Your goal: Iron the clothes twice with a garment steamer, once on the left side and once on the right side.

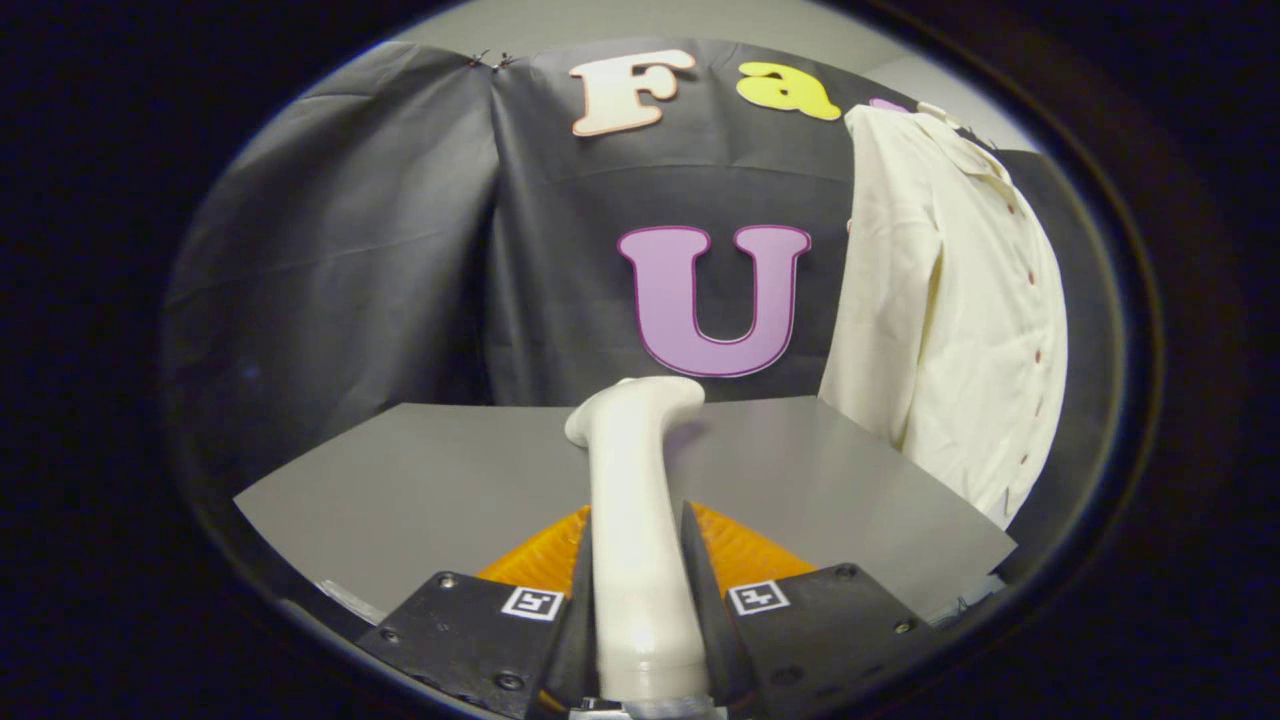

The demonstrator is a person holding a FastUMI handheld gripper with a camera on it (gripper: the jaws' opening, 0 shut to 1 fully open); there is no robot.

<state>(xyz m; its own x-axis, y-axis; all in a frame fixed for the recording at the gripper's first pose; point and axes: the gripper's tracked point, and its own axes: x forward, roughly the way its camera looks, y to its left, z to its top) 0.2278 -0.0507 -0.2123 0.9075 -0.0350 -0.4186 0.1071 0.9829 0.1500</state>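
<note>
My tongs (637,560) grip the garment steamer's handle, with the shirt hanging off to the right.

Gripper view: my two fingers (580,600) are closed in tight on the pale handle of the garment steamer (635,480), one pressing each side; its shaft runs forward between them and its bent head juts out beyond the tips, above the grey table (420,480). The cream button-front shirt (950,300) hangs against the black cloth wall (350,250), well beyond my fingers and to their right, its lower hem dropping past the table's far right corner.
</note>
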